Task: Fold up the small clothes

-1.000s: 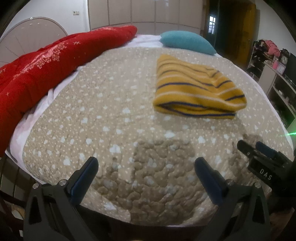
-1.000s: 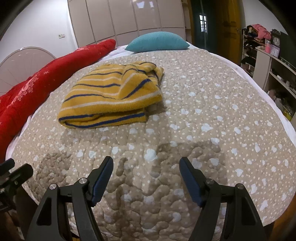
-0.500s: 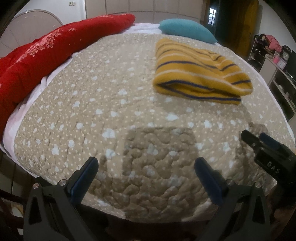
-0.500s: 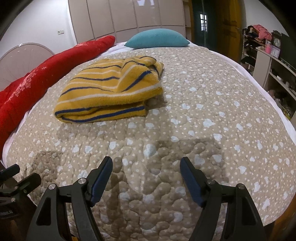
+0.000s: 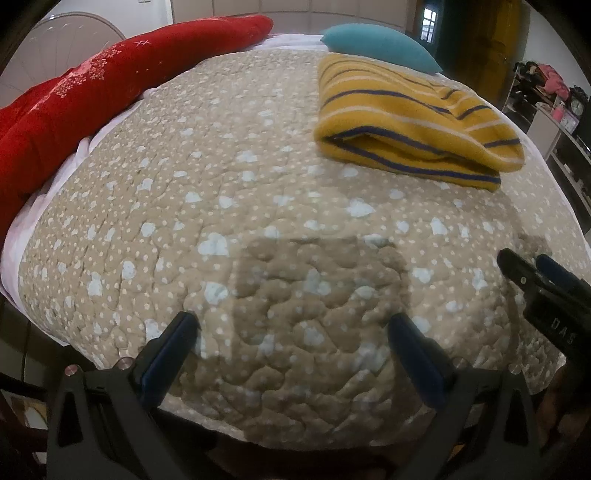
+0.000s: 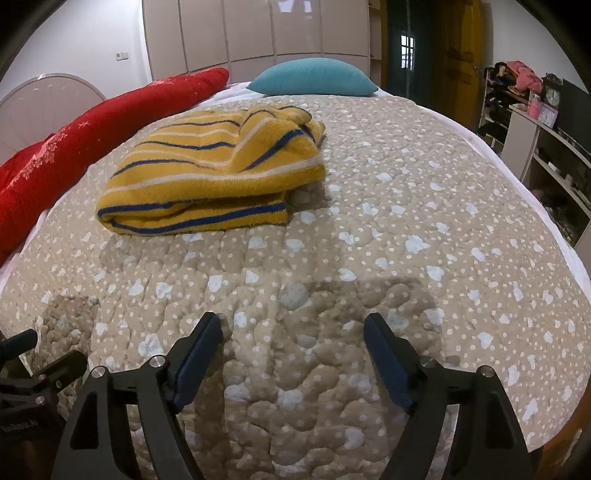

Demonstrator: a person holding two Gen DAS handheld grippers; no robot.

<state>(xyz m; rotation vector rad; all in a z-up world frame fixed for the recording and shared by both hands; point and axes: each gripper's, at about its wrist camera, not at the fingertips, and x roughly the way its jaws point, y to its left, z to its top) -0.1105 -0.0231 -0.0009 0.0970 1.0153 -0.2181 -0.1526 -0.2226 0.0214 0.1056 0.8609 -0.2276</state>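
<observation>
A folded yellow garment with blue and white stripes (image 5: 413,122) lies on the beige dotted quilt (image 5: 221,206); it also shows in the right wrist view (image 6: 214,173). My left gripper (image 5: 293,328) is open and empty above the quilt's near edge, well short of the garment. My right gripper (image 6: 293,330) is open and empty, also near the front edge, with the garment ahead to its left. The right gripper shows at the right of the left wrist view (image 5: 539,273), and the left gripper shows at the lower left of the right wrist view (image 6: 40,354).
A red blanket (image 5: 74,103) runs along the bed's left side. A teal pillow (image 6: 314,77) lies at the head. Shelves with clutter (image 6: 535,122) stand to the right, cupboards (image 6: 258,33) behind the bed.
Both grippers have moved forward and lower over the quilt, so the folded garment looks nearer and larger. Both stay open and empty.
</observation>
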